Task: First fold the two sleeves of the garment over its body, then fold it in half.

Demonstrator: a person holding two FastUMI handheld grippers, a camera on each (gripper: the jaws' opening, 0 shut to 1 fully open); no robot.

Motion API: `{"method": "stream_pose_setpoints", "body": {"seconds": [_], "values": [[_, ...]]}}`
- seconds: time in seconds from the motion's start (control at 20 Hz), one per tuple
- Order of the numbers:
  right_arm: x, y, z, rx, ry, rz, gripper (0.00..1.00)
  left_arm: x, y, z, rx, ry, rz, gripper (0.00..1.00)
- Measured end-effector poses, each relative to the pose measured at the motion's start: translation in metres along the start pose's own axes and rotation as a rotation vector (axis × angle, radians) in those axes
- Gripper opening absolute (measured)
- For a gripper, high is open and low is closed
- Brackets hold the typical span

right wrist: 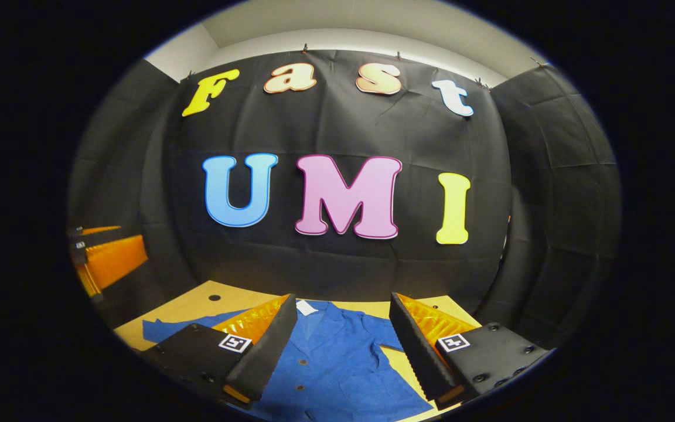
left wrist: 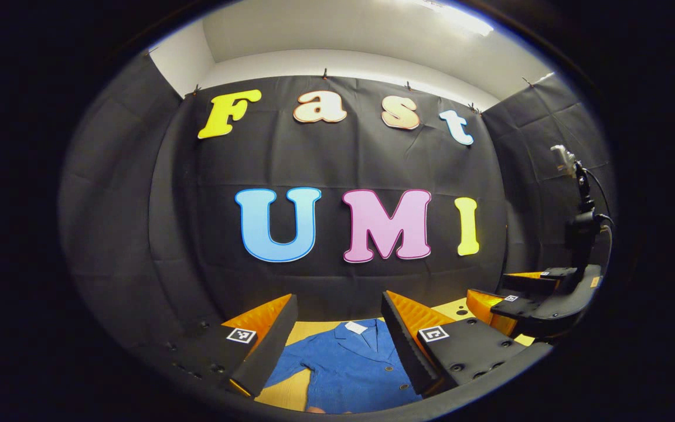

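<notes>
A blue buttoned garment (left wrist: 349,366) with a collar and a white neck label lies flat on the tan table (left wrist: 293,390), front side up. In the left gripper view my left gripper (left wrist: 338,308) hovers open over its chest, nothing between the fingers, and one sleeve runs out under the left finger. My right gripper (left wrist: 528,300) hangs farther right, above the table. In the right gripper view my right gripper (right wrist: 342,305) stands open over the garment (right wrist: 337,363), near the collar. One sleeve (right wrist: 164,329) stretches out to the left. My left gripper (right wrist: 103,258) shows at the left edge.
The table (right wrist: 197,305) has a small round hole (right wrist: 214,297) near its back left. Black cloth walls close the booth behind and on both sides. A black mount with a cable (left wrist: 580,223) rises above the right gripper.
</notes>
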State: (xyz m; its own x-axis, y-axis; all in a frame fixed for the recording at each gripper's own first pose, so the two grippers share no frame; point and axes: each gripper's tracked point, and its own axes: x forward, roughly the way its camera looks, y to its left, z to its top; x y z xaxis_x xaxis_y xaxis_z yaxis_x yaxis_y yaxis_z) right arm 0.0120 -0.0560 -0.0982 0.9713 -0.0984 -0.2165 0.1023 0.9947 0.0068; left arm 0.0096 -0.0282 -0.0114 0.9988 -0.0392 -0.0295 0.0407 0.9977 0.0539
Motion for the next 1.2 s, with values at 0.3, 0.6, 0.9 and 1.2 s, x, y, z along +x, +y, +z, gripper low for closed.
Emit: {"method": "stream_pose_setpoints", "body": {"seconds": [0.3, 0.6, 0.9, 1.2], "values": [[0.045, -0.094, -0.044, -0.034, 0.067, -0.153, 0.99, 0.014, -0.02, -0.009, 0.047, 0.038, 0.012, 0.82], [0.082, -0.267, -0.136, -0.029, 0.246, -0.449, 0.99, 0.041, -0.042, -0.038, 0.019, 0.159, 0.048, 0.83], [0.106, -0.404, -0.236, 0.035, 0.461, -0.629, 0.91, 0.069, -0.057, -0.061, -0.012, 0.246, 0.115, 0.83], [0.118, -0.448, -0.322, 0.198, 0.68, -0.679, 1.0, 0.085, -0.104, -0.069, -0.044, 0.304, 0.102, 0.83]]}}
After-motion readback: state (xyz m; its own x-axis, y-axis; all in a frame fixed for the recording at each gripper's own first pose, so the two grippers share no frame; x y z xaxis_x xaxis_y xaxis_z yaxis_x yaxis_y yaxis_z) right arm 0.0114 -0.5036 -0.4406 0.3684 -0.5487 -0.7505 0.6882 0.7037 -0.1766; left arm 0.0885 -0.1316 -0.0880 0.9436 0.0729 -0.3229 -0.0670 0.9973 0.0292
